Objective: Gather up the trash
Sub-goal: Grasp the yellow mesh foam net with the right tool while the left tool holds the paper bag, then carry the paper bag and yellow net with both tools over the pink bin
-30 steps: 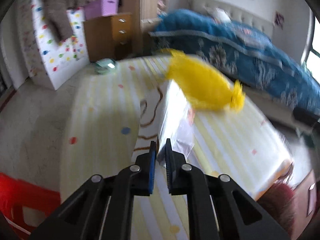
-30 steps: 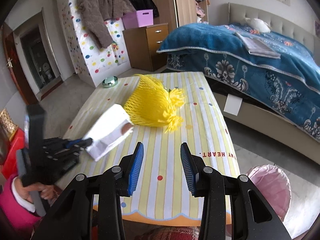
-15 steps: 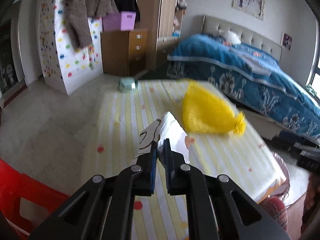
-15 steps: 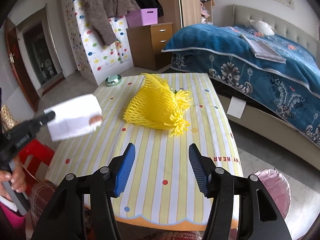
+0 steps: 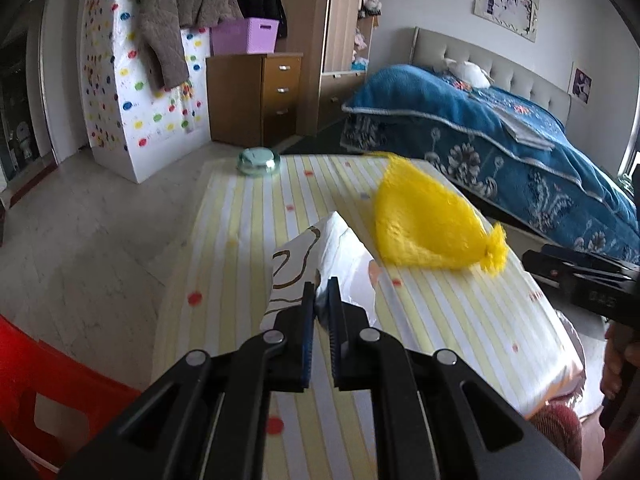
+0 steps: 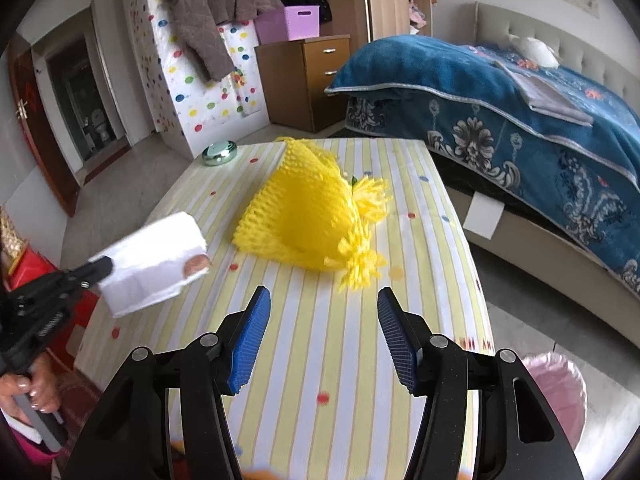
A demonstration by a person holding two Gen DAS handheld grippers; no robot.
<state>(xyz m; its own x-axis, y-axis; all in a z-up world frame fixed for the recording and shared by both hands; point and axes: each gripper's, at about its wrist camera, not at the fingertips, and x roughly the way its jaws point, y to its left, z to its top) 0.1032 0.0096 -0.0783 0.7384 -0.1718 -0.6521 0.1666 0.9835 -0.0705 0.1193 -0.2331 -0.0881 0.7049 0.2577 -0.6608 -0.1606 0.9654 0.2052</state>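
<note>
Open striped bench before the yellow foam net, with a held white wrapper to one side

The yellow foam net (image 6: 308,216) sits mid-bench (image 6: 320,360); the cloth nearer than the net lies bare, and the right gripper (image 6: 323,340) hangs over it with its fingers (image 6: 250,336) spread and nothing between them; left of the net the white wrapper (image 6: 154,258), pinched in the left gripper (image 5: 320,312), hangs over the bench edge and blocks that flank; beyond the net a green glass dish (image 6: 219,153) stands at the far corner; right of the net the bed (image 6: 520,120) crowds close; a pink bin (image 6: 554,392) stands below the near right corner.
</note>
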